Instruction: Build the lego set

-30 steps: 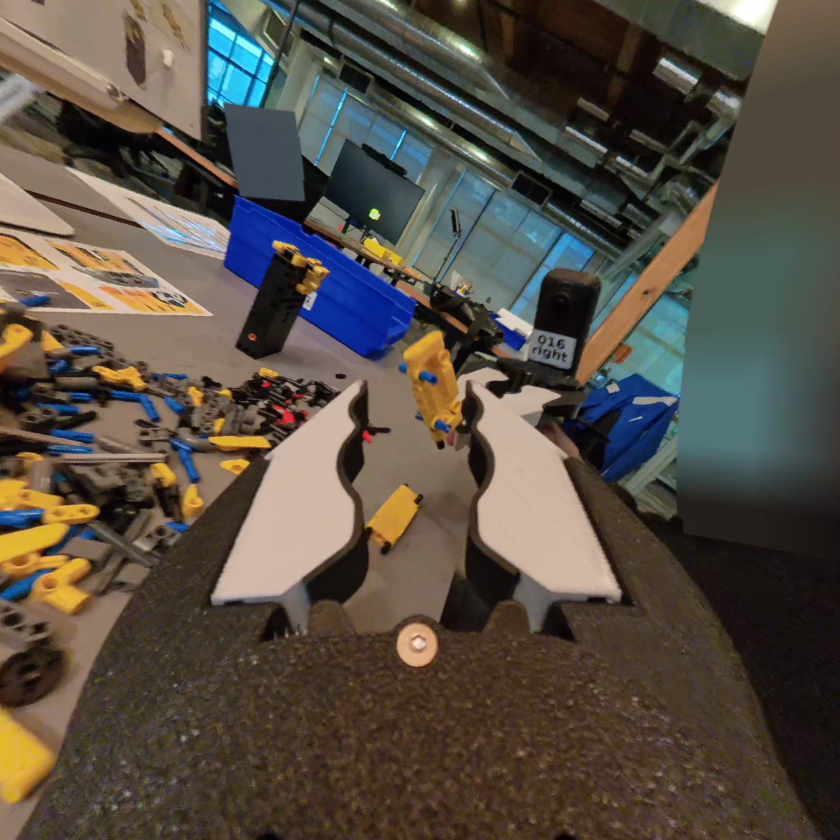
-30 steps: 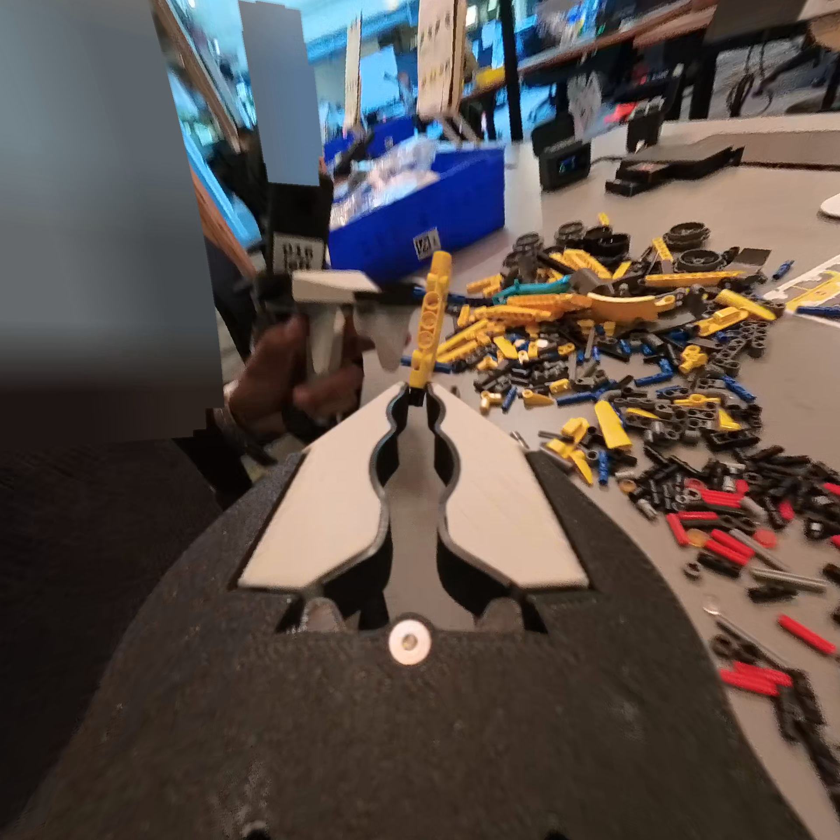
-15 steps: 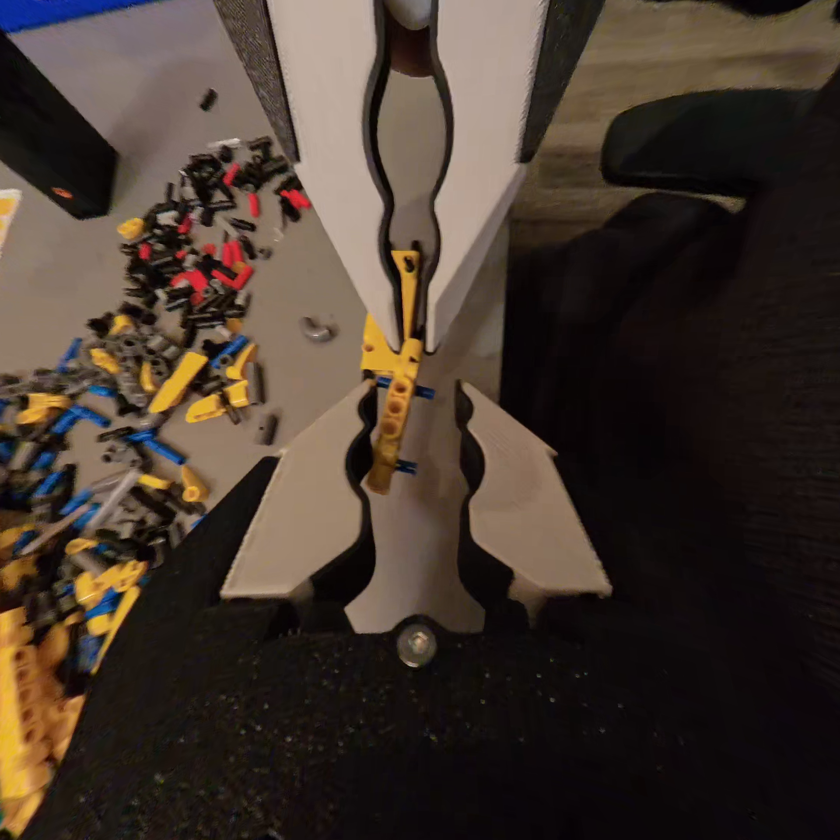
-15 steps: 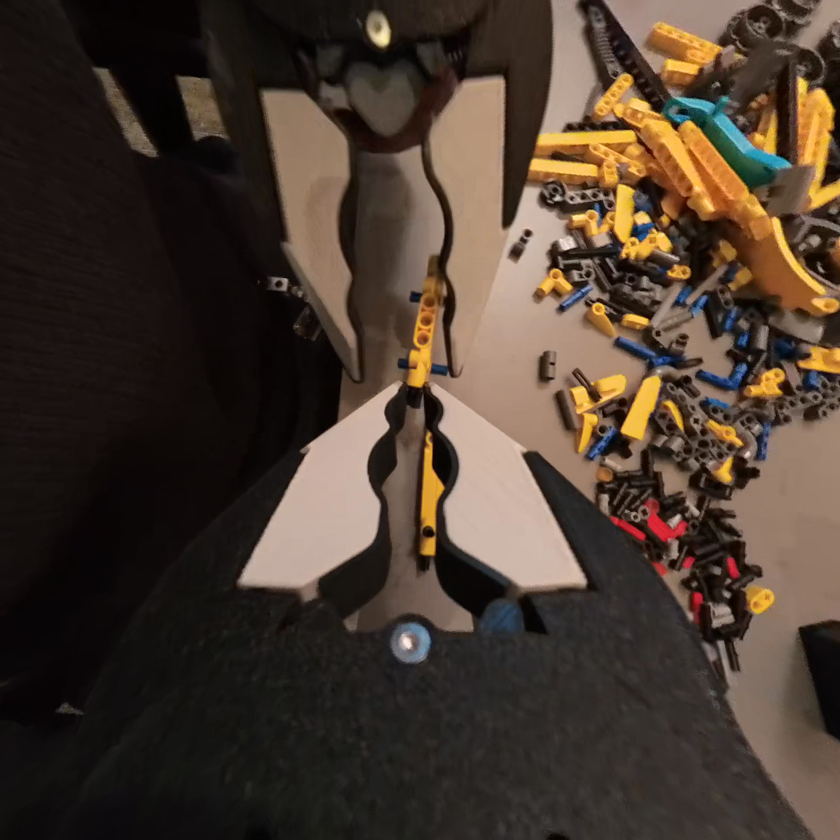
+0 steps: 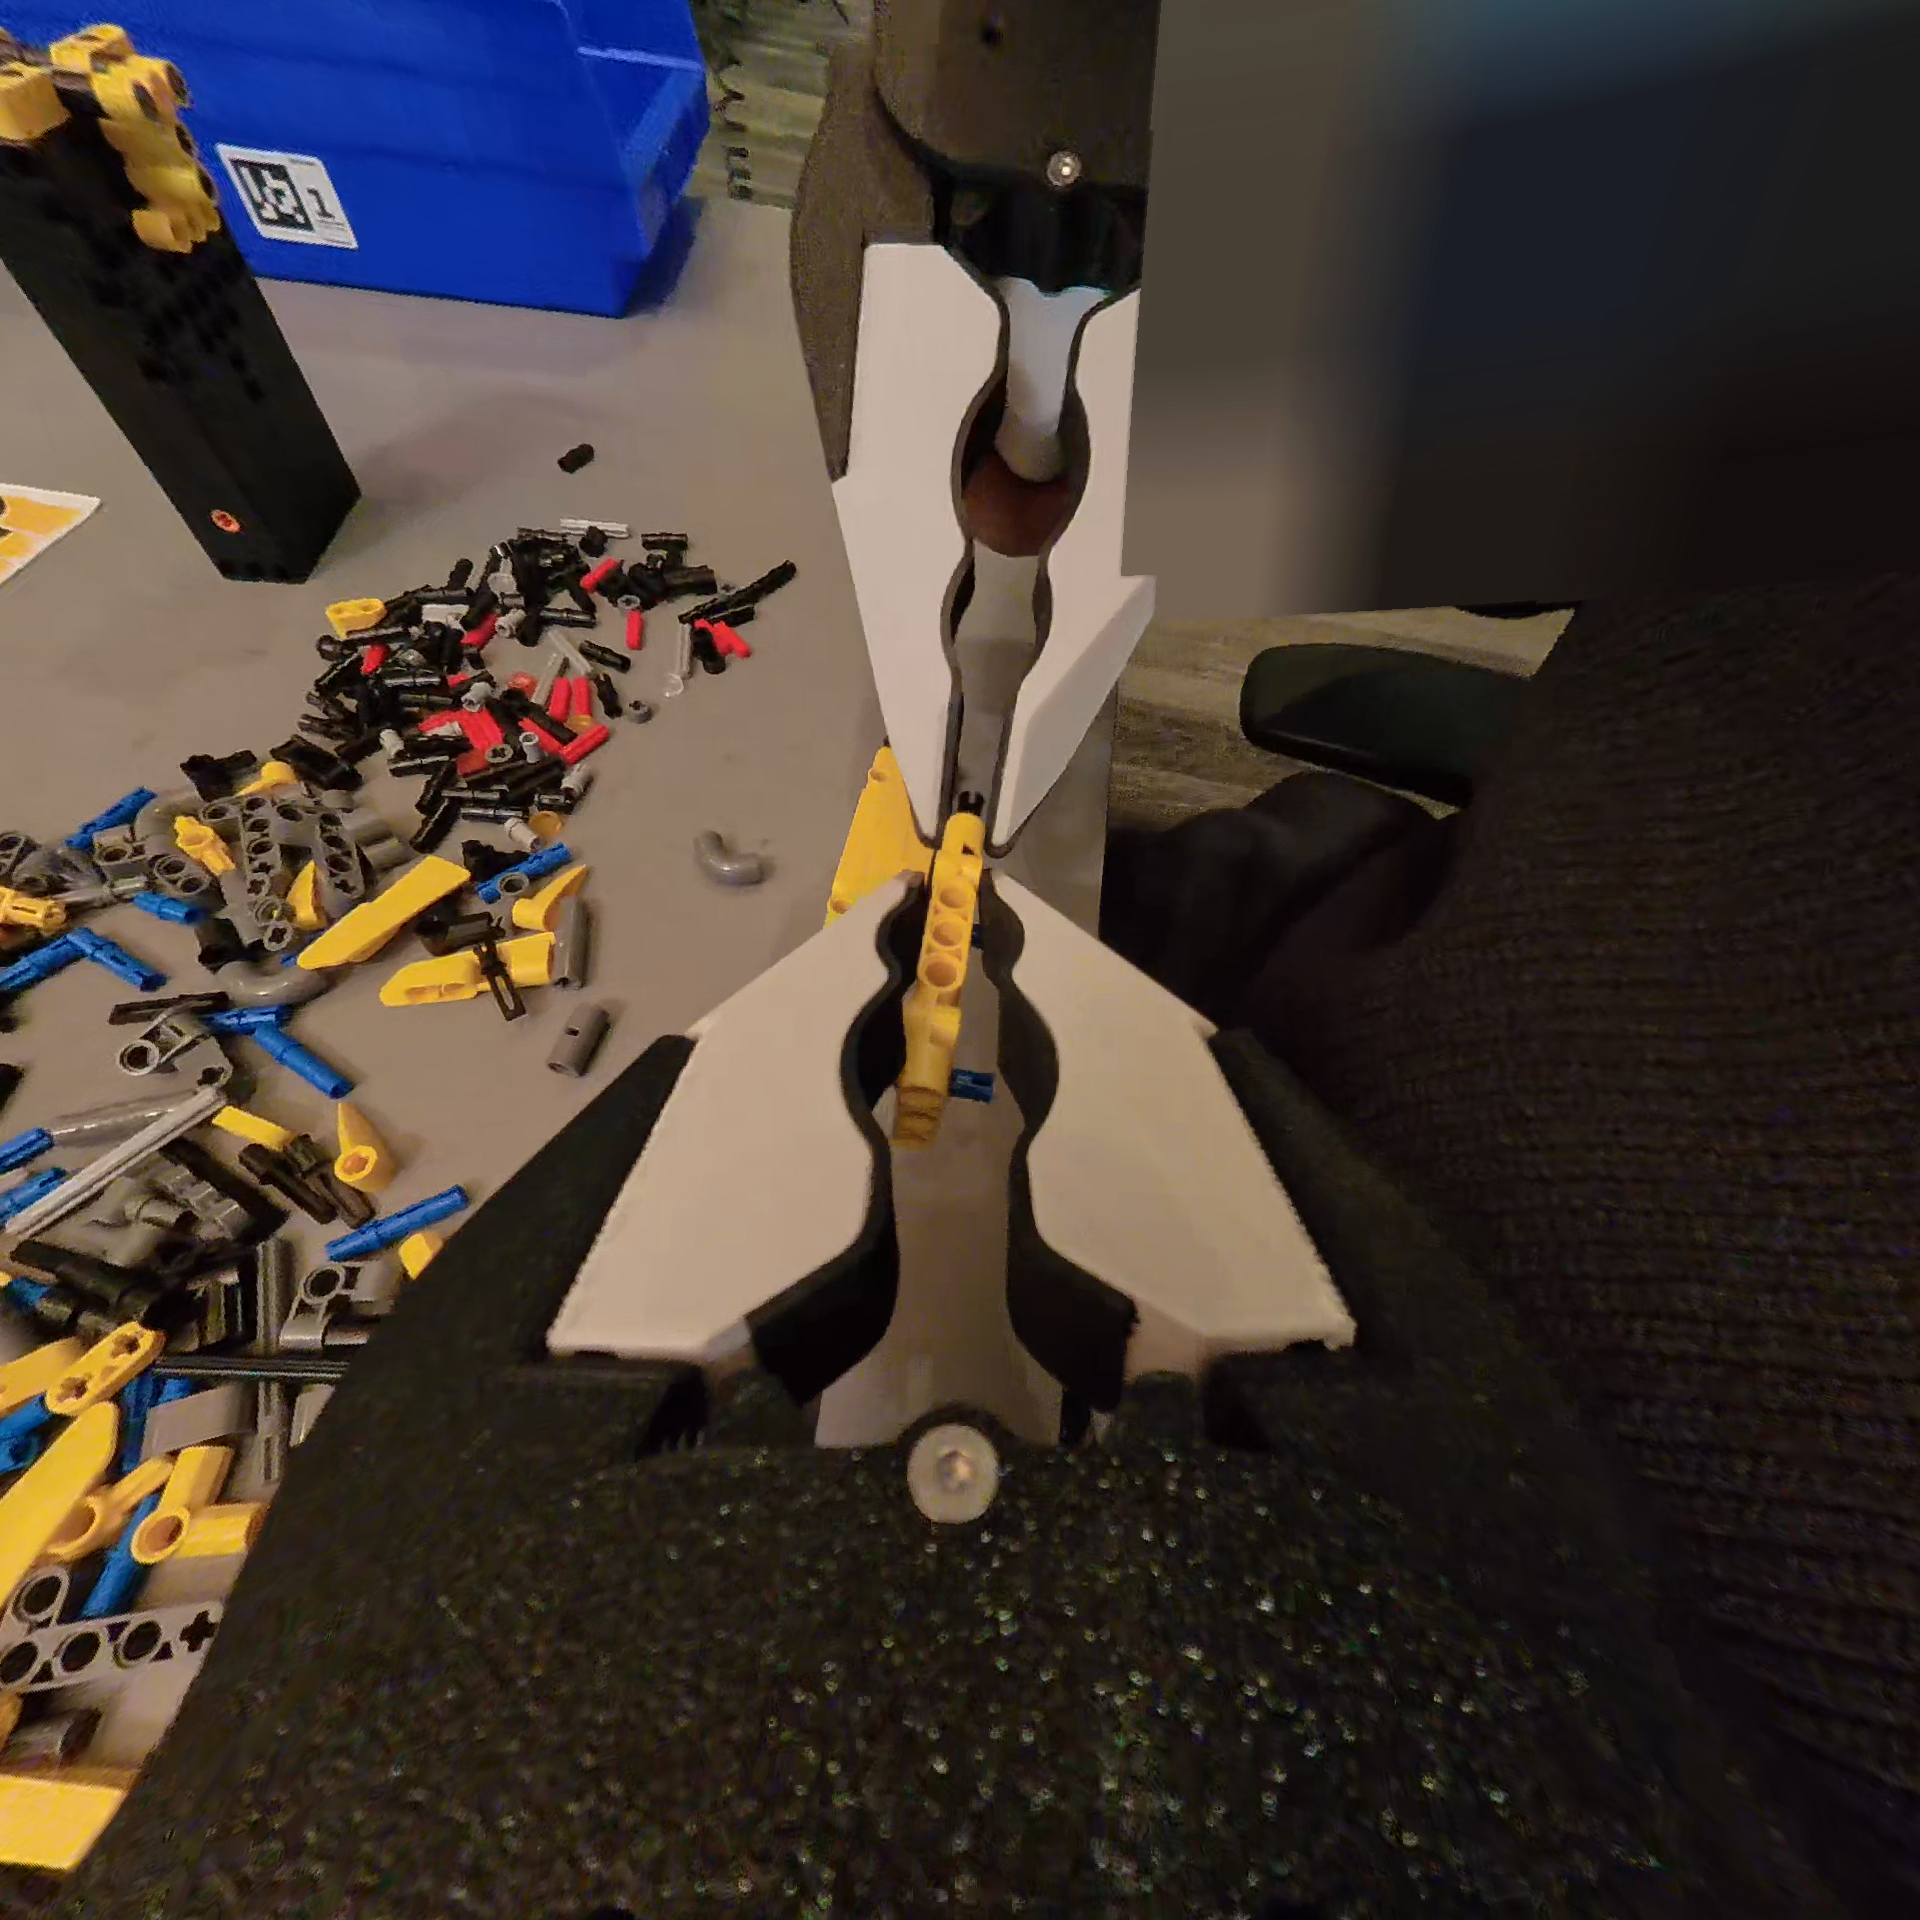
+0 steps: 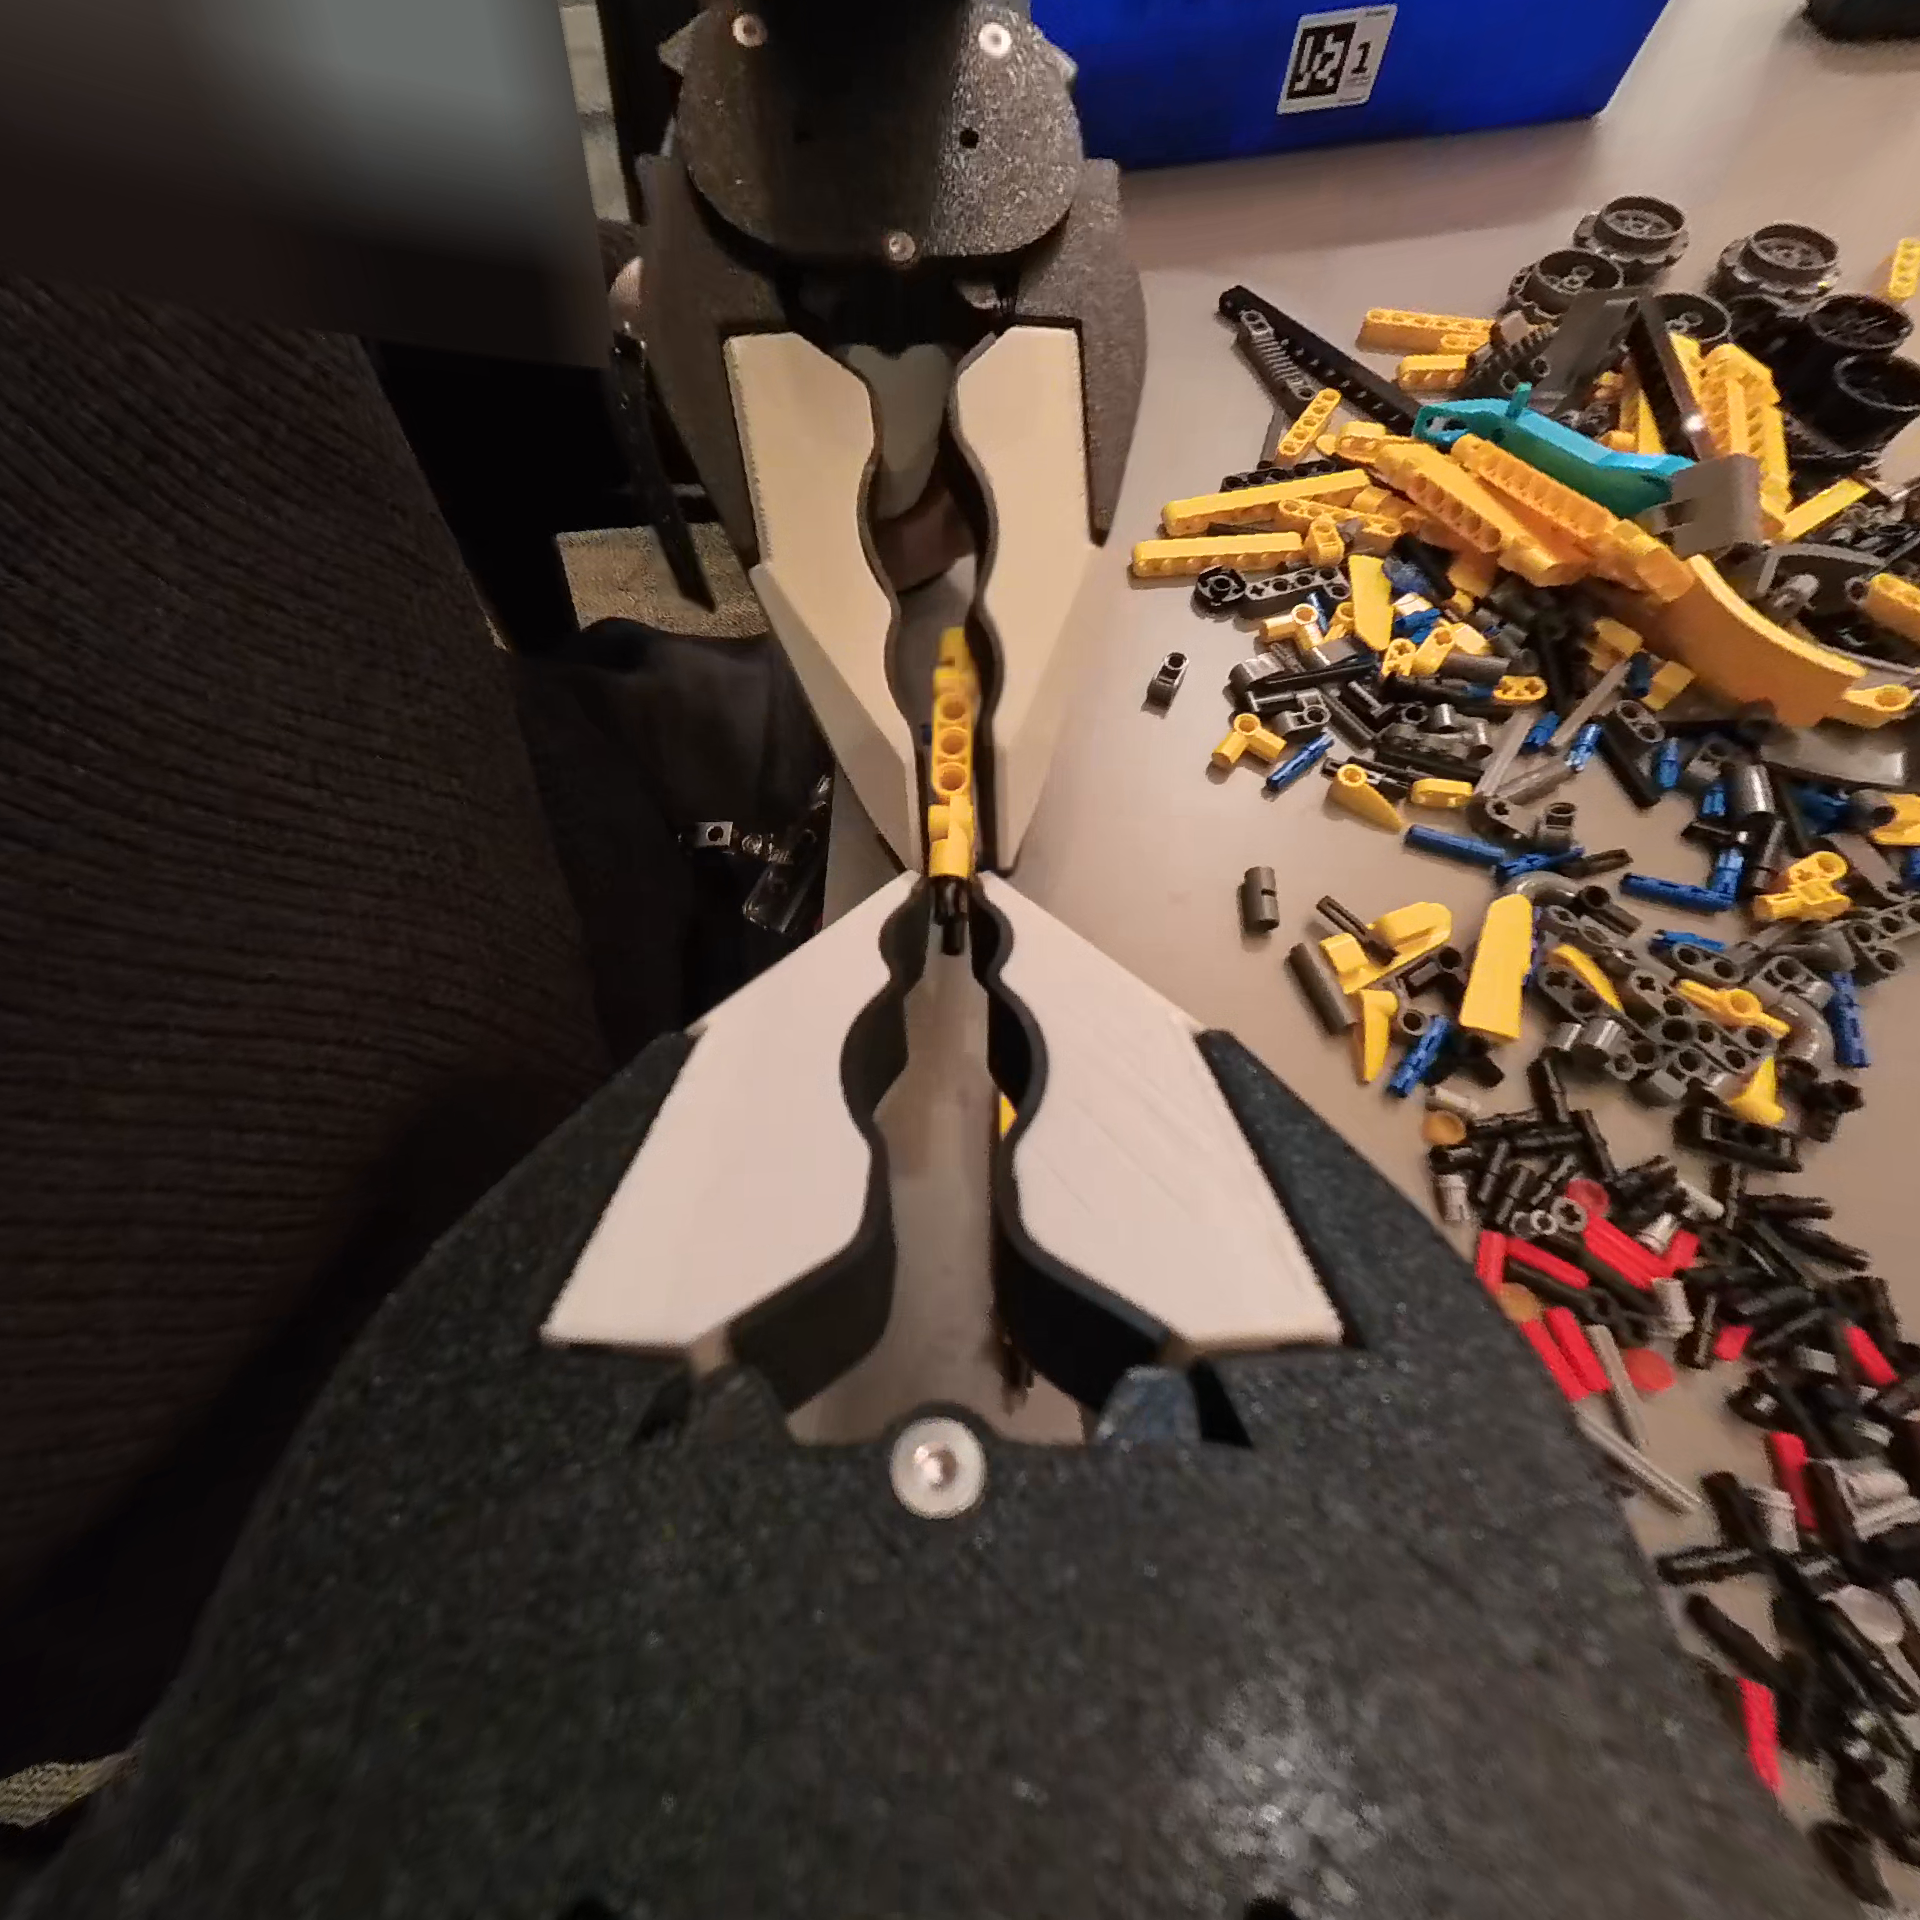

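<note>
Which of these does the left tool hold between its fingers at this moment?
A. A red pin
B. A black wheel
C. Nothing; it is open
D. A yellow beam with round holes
D: in the left wrist view the left tool is shut on a yellow beam with round holes, meeting the right tool tip to tip.

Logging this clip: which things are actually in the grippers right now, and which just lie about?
In the grippers:
left gripper, shut on the yellow pinned beam
right gripper, shut on the thin yellow beam

Lying about:
loose parts pile
blue bin
black block tower
</note>
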{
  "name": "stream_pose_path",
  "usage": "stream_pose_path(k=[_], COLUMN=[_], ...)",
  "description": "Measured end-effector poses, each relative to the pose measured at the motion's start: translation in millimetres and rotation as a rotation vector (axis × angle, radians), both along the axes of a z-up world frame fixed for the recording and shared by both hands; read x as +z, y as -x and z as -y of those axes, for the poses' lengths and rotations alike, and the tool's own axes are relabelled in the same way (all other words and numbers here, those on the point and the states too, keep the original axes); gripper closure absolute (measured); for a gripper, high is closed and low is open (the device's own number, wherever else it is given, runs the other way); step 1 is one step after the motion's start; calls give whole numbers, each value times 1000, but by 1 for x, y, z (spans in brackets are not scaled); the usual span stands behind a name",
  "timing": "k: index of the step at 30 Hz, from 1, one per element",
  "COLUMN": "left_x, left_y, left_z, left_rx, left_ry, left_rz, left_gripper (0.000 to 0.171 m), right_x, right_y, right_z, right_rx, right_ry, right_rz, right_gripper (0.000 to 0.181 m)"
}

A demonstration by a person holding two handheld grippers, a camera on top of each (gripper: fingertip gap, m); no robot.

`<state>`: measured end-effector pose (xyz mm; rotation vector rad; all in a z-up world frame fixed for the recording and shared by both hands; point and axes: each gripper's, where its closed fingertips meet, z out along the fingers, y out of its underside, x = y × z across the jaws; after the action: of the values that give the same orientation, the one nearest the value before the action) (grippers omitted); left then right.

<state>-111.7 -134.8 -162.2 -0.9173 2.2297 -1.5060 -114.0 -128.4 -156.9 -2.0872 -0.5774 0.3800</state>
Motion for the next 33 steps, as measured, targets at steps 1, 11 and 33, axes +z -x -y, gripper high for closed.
stream_pose_path(k=[1,11,33], left_x=[0,24,53], left_y=[1,2,16], left_z=[1,-5,8], left_rx=[-4,-18,-137], left_ry=[0,240,613], left_rz=[2,-22,-191], left_gripper=[164,165,167], right_x=[0,33,58], right_y=[-1,-8,10], right_z=[0,-1,4], right_rx=[-7,-152,-65], right_ry=[-2,-364,-405], right_rz=[-8,-302,-557], right_gripper=[174,155,180])
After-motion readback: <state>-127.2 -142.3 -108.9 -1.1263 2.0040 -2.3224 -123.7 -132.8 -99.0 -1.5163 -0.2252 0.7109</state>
